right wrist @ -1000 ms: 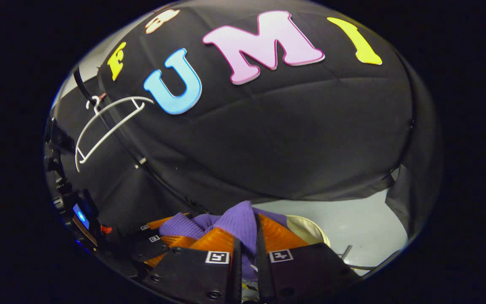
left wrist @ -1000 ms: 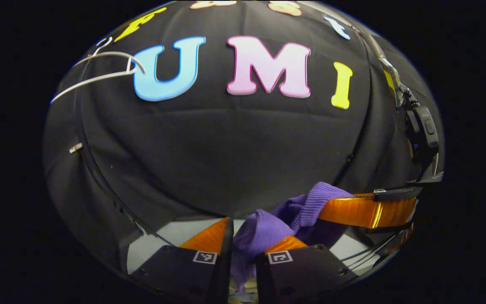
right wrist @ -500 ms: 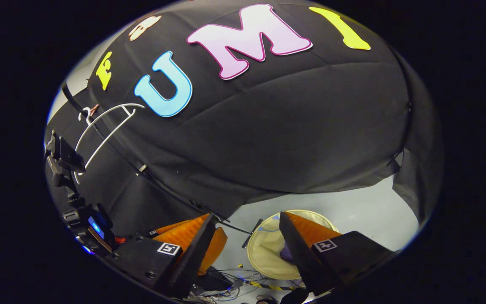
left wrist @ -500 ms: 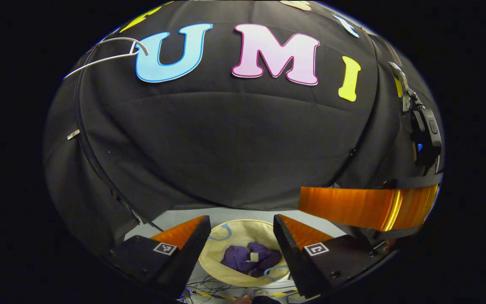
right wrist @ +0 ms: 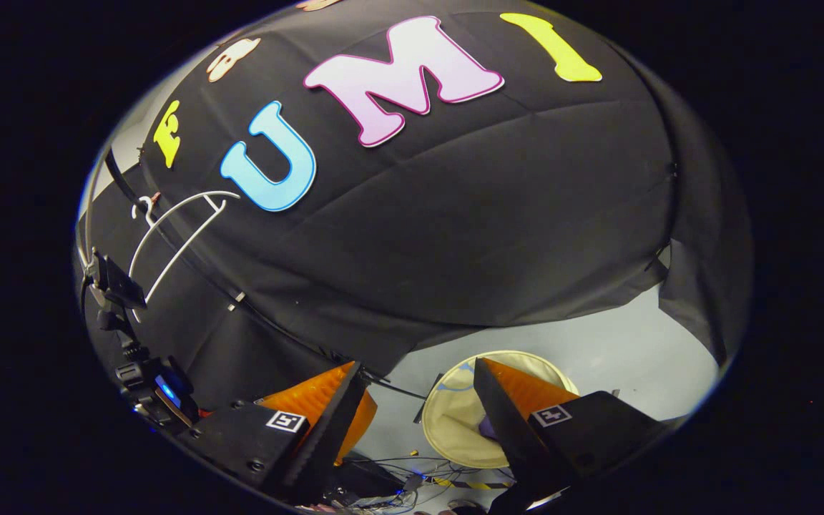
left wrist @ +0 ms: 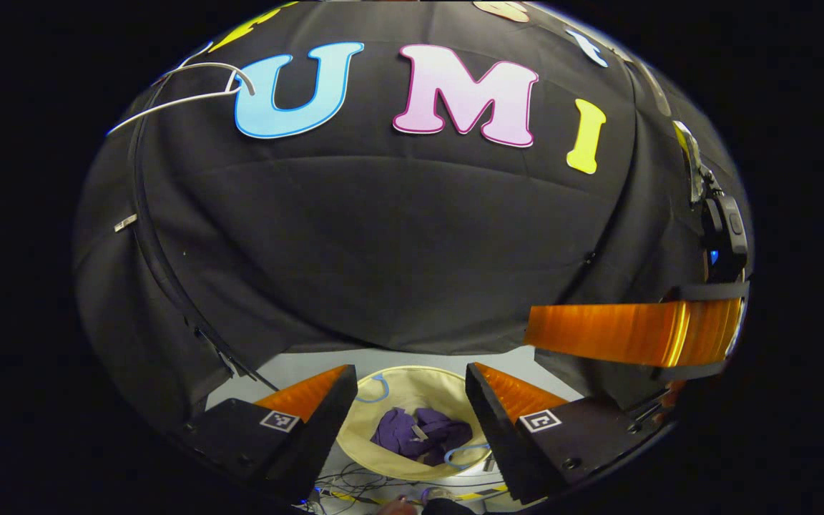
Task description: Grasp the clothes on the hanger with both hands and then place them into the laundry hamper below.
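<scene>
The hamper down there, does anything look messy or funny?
Nothing looks wrong. The purple clothes lie crumpled inside the cream hamper, none hanging over its rim. Loose cables trail on the floor beside it. The white hanger hangs bare on the wall, and both grippers are open.

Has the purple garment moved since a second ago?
Yes. It was pinched in both tongs above the hamper; now the garment lies inside it, below the open left tongs.
</scene>
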A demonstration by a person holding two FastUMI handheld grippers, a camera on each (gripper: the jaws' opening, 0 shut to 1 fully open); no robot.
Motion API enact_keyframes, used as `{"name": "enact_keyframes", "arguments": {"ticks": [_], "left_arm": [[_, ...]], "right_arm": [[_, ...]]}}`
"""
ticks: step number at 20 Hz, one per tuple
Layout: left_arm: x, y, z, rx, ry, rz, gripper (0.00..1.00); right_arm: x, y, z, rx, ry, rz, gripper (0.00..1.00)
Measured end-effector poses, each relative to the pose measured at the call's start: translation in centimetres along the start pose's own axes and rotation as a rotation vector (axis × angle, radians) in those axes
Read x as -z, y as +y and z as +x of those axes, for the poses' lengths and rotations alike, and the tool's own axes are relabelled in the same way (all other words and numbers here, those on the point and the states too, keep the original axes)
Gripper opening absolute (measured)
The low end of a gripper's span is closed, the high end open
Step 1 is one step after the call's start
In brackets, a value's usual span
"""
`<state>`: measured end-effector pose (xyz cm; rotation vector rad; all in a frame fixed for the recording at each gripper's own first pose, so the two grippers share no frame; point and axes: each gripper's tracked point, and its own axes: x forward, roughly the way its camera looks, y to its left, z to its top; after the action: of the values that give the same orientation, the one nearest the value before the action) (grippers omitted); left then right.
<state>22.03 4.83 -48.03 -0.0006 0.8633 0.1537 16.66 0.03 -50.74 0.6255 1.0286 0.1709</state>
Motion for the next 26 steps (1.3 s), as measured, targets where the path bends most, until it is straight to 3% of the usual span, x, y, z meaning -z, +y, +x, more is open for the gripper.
{"name": "enact_keyframes", "arguments": {"ticks": [8,20,26], "left_arm": [[-1.4,0.3,-11.7,0.062,-0.205,0.023,0.95],[-7.2,2.5,-38.4,0.135,-0.665,0.117,0.93],[-9.0,2.5,-46.6,0.135,-0.809,0.113,0.97]], "right_arm": [[0.6,5.4,-9.3,0.016,-0.193,-0.056,0.98],[-0.1,18.8,-33.7,0.105,-0.751,-0.401,0.98],[-0.2,23.4,-39.8,0.061,-0.851,-0.394,0.98]]}}
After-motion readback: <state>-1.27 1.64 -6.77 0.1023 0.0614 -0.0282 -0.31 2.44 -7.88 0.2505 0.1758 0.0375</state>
